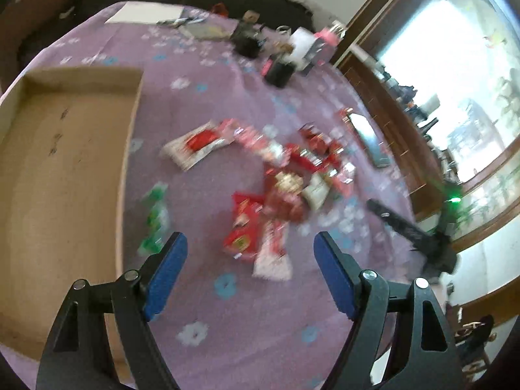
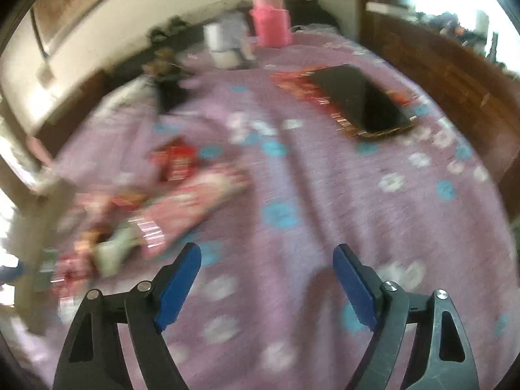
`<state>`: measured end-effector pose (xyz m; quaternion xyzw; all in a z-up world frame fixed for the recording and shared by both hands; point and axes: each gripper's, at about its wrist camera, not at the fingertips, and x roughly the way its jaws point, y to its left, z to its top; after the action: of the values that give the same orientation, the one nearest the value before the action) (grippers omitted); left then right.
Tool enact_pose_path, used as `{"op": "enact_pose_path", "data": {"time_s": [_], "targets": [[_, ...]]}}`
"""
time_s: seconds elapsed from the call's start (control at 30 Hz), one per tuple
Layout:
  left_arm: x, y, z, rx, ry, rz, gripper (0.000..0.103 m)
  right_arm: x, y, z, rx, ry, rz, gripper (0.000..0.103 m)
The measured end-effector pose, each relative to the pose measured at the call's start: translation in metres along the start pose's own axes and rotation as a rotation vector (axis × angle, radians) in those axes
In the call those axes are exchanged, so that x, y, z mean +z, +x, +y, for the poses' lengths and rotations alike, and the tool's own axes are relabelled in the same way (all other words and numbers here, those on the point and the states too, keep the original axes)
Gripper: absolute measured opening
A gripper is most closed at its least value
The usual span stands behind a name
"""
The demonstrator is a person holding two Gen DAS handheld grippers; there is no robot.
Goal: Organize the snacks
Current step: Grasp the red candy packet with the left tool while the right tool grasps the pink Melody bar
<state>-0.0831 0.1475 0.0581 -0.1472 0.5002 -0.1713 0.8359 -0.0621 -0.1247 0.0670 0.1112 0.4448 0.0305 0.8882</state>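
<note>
One shallow brown cardboard box (image 1: 65, 169) is sitting at the left of the left wrist view. One green snack packet (image 1: 155, 217) is lying just beside it, toward the lower middle. One white packet with a red centre (image 1: 198, 144) is lying at the middle. Red snack packets (image 1: 286, 178) are piling up right of centre, too blurred to count. One pink lidded container (image 2: 270, 22) is standing at the top of the right wrist view, and one black flat slab (image 2: 360, 100) is lying at the upper right.
</note>
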Motion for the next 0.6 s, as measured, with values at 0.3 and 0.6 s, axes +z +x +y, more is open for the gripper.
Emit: {"op": "enact_pose_path", "data": {"time_s": [0.3,0.6], "targets": [[-0.007,0.005,0.006,0.015,0.002,0.009,0.080,0.005,-0.001,0.027,0.038,0.028,-0.012,0.085],[0.003,0.021,0.004,-0.015,-0.006,0.042,0.072,0.042,0.045,0.010,0.040,0.240,0.059,0.079]]}}
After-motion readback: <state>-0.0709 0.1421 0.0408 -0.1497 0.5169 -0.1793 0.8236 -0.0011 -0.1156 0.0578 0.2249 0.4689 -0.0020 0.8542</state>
